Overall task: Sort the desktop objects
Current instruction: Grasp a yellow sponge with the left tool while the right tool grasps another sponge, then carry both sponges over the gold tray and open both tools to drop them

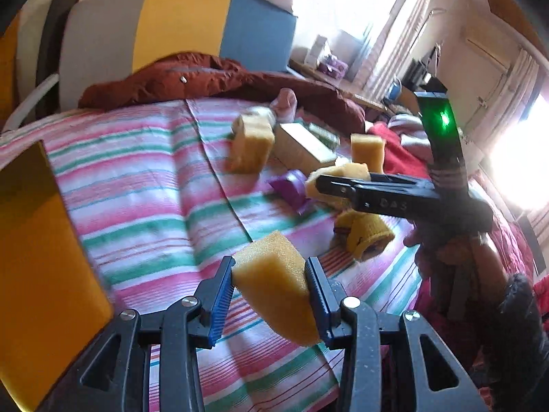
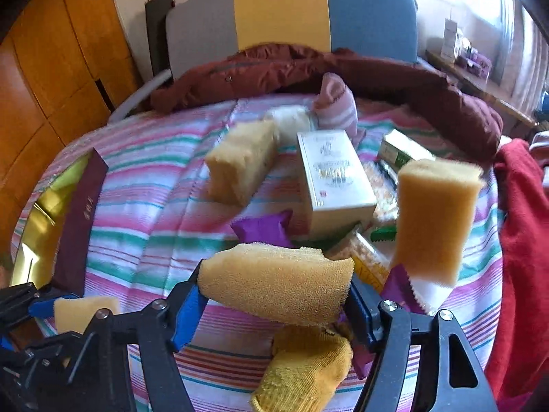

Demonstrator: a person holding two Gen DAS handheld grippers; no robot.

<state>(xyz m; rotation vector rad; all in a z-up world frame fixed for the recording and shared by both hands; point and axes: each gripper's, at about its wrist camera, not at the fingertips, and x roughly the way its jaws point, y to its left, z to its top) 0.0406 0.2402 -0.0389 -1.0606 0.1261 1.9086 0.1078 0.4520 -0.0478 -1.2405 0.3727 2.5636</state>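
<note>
- Bed, covered by a pink, green and white striped sheet, serves as the work surface; a maroon jacket lies along its far edge and a red garment along the right.
- Gold-lined open box with a dark lid stands at the left edge; in my judgement the likely receptacle, though nothing confirms it.
- White carton sits mid-bed; a loose sponge block lies just left of it; a purple wrapper lies just in front; a yellow sock lies nearest, below the right jaws.
- Another sponge stands on end to the right of the carton, long axis upright.
- Left gripper is clamped on a yellow sponge wedge, pads pressing both flanks; it is raised clear of the sheet.
- Right gripper has a curved sponge piece lying crosswise between its jaws, long axis running pad to pad; contact appears made at both ends, so I judge it gripped.
- Governing relation: the gold box lies well to the left of both grippers; the left hand is the nearer.
</note>
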